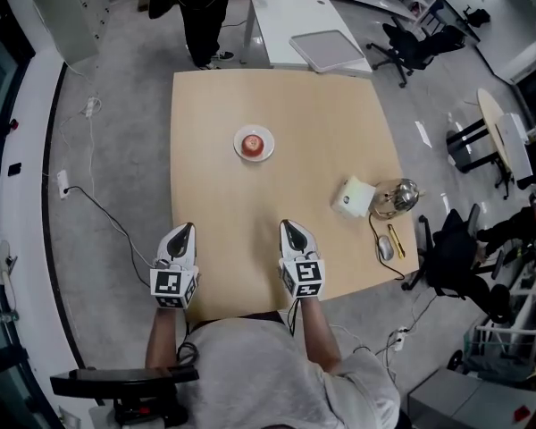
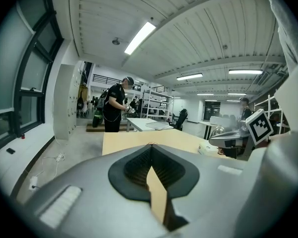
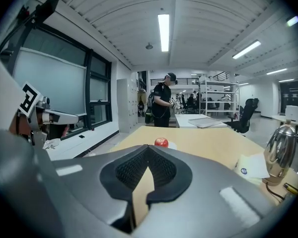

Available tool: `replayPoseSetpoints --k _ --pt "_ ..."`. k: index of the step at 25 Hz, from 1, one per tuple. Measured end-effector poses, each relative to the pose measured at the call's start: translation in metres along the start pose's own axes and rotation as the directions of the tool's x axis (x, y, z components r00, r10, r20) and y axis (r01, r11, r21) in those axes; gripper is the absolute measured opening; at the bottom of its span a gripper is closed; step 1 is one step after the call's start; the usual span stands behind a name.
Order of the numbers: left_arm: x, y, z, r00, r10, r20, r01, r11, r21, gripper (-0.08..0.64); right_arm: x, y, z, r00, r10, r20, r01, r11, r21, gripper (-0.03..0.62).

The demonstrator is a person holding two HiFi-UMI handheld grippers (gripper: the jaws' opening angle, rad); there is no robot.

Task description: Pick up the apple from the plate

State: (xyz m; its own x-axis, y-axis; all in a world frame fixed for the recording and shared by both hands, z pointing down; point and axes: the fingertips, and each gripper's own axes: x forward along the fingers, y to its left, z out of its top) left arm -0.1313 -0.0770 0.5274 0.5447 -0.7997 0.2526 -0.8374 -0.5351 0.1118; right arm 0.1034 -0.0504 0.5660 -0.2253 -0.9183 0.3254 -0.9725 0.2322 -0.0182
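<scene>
Your left claw (image 1: pixel 188 229) and right claw (image 1: pixel 288 226) are side by side over the near part of the desk (image 1: pixel 322 141). Both are pinched together at the tips with nothing between the jaws. The apple (image 1: pixel 252 141) sits on the small white plate (image 1: pixel 267 151) toward the middle of the desk, ahead of both claws and well apart from them. In the right gripper view it shows just above the closed tips. To your right, a white box (image 1: pixel 353 197) stands just beside a shiny kettle (image 1: pixel 396 197), with a mouse (image 1: pixel 385 248) near the desk's edge.
</scene>
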Motion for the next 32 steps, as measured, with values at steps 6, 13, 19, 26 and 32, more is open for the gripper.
replayPoseSetpoints --k 6,13,19,26,32 --pt "0.023 0.006 -0.008 0.999 0.0 -0.039 -0.001 1.0 -0.005 0.02 0.029 -0.008 -0.003 1.0 0.022 -0.016 -0.022 1.0 0.004 0.006" --pt "0.048 0.01 -0.015 0.997 -0.005 -0.071 0.004 1.0 -0.006 0.02 0.059 -0.021 -0.008 0.998 0.041 -0.04 -0.041 0.999 -0.001 0.006" --pt "0.057 0.014 -0.019 0.996 -0.01 -0.089 0.01 1.0 0.001 0.02 0.089 -0.025 -0.012 0.997 0.06 -0.051 -0.06 0.998 -0.002 0.006" --pt "0.062 0.02 -0.023 0.994 -0.002 -0.105 0.001 1.0 -0.011 0.02 0.127 -0.032 -0.014 0.995 0.083 -0.06 -0.084 0.996 -0.02 0.007" --pt "0.067 0.027 -0.028 0.993 0.011 -0.118 -0.013 1.0 -0.017 0.02 0.157 -0.03 -0.014 0.991 0.111 -0.073 -0.114 0.992 -0.044 0.013"
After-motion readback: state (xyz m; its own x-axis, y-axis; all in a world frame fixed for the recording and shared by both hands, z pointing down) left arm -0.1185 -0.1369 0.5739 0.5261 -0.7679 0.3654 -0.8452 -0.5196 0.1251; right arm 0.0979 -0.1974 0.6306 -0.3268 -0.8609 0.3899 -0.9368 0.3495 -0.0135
